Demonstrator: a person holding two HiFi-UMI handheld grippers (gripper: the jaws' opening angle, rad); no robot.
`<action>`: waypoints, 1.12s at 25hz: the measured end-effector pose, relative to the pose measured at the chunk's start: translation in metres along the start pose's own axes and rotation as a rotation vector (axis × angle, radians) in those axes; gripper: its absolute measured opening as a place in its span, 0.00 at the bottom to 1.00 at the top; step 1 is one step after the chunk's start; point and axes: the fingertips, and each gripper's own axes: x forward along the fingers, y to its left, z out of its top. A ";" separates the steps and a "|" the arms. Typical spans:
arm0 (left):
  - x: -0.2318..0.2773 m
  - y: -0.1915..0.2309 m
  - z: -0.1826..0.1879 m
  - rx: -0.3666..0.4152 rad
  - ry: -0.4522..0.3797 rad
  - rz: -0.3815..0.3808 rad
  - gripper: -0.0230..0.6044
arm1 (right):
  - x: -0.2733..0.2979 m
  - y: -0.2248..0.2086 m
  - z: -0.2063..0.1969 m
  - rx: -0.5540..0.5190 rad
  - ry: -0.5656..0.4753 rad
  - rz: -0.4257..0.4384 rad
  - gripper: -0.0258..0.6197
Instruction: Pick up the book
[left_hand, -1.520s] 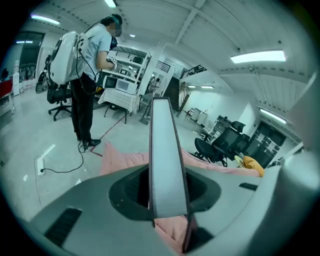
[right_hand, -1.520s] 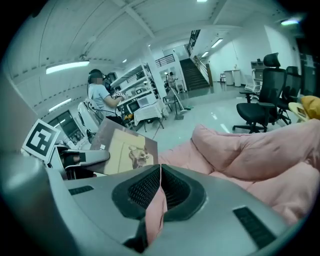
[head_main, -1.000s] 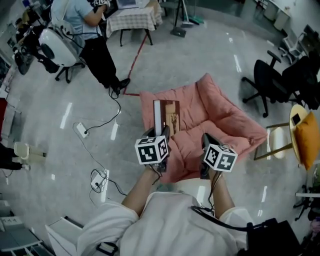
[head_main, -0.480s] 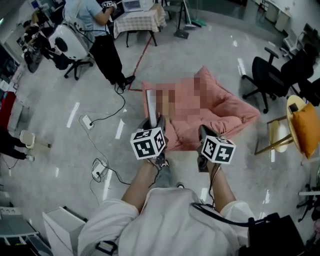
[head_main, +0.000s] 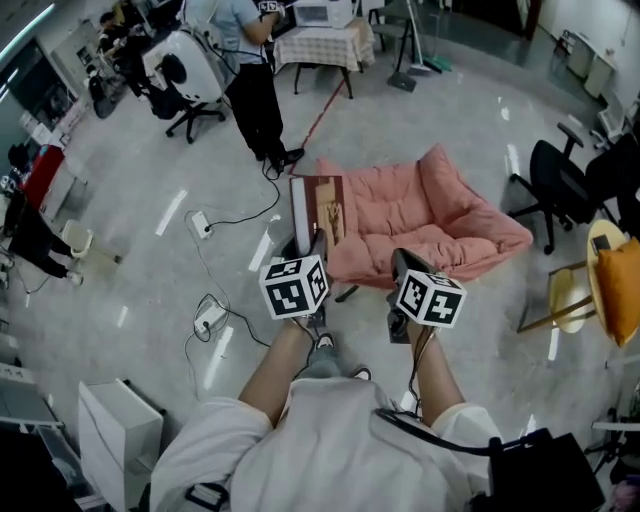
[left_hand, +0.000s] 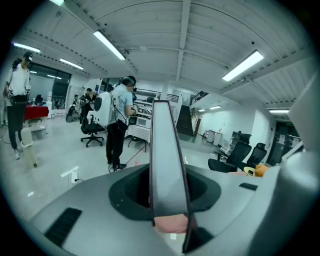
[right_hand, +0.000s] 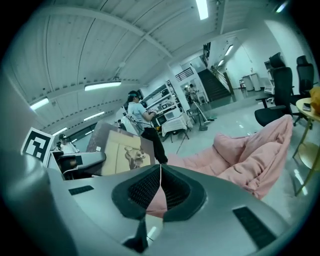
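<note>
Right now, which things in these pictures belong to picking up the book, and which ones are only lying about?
For the job: book, clamped in left gripper; right gripper, jaws together, empty.
Lying about: pink floor sofa, black office chair, power strip, checked table.

1. Bright, even light fills the hall, coming from long ceiling strips (left_hand: 111, 44) overhead.
2. The glossy floor (head_main: 130, 280) throws back white streaks of glare, mostly on my left.
3. Shadows are faint and soft-edged.
4. Every view bows at the edges; both tool views end in black corners.
5. Close to the lens, the book (left_hand: 167, 160) in my left tool (left_hand: 169, 215) looks soft; the far room is sharper.
</note>
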 end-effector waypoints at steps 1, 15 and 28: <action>-0.008 0.009 0.000 -0.004 -0.006 0.023 0.27 | 0.003 0.011 -0.003 -0.009 0.009 0.021 0.09; -0.077 0.153 -0.030 -0.062 0.007 0.236 0.27 | 0.082 0.164 -0.062 -0.150 0.176 0.215 0.09; -0.105 0.217 -0.053 -0.101 0.046 0.263 0.27 | 0.108 0.235 -0.110 -0.259 0.265 0.255 0.09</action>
